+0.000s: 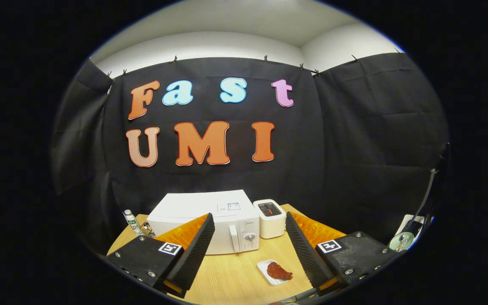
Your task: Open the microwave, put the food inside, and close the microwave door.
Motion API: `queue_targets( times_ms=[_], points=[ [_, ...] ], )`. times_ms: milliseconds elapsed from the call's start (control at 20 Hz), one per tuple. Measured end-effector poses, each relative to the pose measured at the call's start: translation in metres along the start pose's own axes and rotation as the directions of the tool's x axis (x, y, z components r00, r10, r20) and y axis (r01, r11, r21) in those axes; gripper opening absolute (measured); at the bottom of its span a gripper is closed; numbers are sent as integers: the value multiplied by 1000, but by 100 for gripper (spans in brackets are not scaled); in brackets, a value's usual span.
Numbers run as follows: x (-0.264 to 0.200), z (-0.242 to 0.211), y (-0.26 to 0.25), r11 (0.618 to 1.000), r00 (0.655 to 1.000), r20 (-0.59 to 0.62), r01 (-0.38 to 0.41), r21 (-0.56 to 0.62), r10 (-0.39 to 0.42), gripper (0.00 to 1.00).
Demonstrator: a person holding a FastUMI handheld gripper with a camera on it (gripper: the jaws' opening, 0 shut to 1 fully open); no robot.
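The gripper view is showing the gripper (247,250) hanging back with its fingers spread wide and gripping nothing, probably lining up on the shut microwave (210,222) beyond them, while the food (278,271) is lying on its small dish (265,267) between the fingertips on the table (227,279).

White microwave (210,220), perhaps reddish-brown food (278,271)

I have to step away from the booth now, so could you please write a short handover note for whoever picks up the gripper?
Gripper: open, holding nothing, above the wooden table.
Microwave: beyond the fingers, door shut.
Food: on a small white plate on the table, between the fingers, nearer the right one.
White appliance: right of the microwave.
Done: nothing.
Left: open the door, put the food inside, close the door.
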State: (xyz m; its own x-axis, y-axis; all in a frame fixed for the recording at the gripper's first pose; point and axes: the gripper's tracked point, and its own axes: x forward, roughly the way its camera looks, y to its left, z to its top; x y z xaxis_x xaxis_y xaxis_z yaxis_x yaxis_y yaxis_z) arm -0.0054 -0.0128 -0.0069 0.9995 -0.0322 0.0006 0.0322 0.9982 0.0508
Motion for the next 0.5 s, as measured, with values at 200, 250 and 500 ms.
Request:
queue_targets(
  times_ms=[200, 250, 500],
  points=[
    [9, -12, 1, 1000, 1000, -9, -5, 12, 5, 100],
    [12, -18, 4, 1000, 1000, -17, -13, 15, 13, 100],
    [30, -50, 21, 998, 996, -75, -55, 8, 55, 100]
  ],
)
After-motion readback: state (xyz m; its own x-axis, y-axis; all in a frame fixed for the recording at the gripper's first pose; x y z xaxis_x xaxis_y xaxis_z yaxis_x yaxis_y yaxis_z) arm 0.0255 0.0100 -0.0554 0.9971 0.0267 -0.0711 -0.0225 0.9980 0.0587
